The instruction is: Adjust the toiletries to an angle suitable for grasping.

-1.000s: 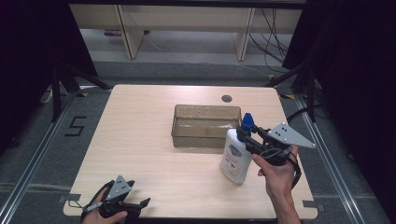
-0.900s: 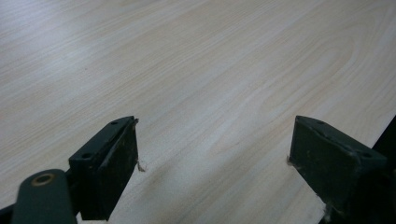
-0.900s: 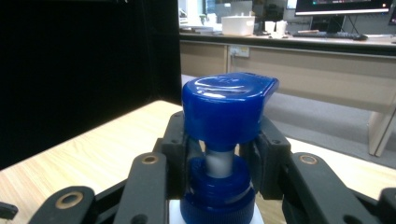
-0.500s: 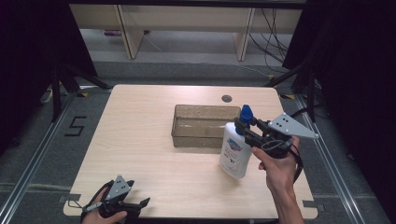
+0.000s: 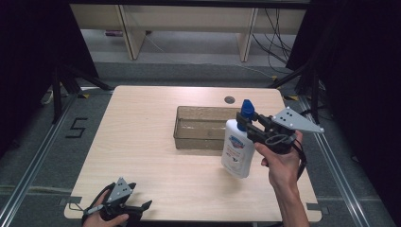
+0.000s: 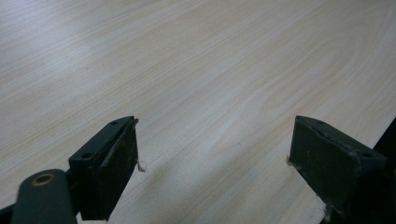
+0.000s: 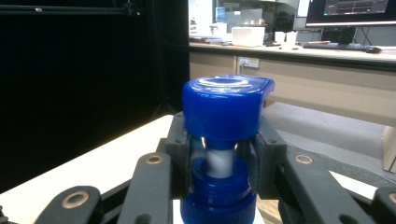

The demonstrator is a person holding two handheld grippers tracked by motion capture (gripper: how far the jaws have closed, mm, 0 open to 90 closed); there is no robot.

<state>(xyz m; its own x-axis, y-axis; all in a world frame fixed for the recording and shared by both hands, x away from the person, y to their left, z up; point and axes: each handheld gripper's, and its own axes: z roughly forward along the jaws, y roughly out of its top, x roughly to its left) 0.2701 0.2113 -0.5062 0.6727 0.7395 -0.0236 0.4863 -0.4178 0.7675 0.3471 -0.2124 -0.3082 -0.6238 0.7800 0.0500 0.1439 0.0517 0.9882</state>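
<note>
We count one white pump bottle (image 5: 238, 150) with a blue cap between the right gripper's (image 5: 242, 124) fingers, one clear plastic bin (image 5: 201, 128) just beyond them, one desk (image 5: 142, 142), and two grippers, the left gripper (image 5: 142, 206) included.

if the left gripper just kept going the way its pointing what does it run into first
Probably nothing soon: the left gripper, jaws open, points low across the bare table. In the high view its line seems to pass short of the bottle, though depth is unclear.
</note>
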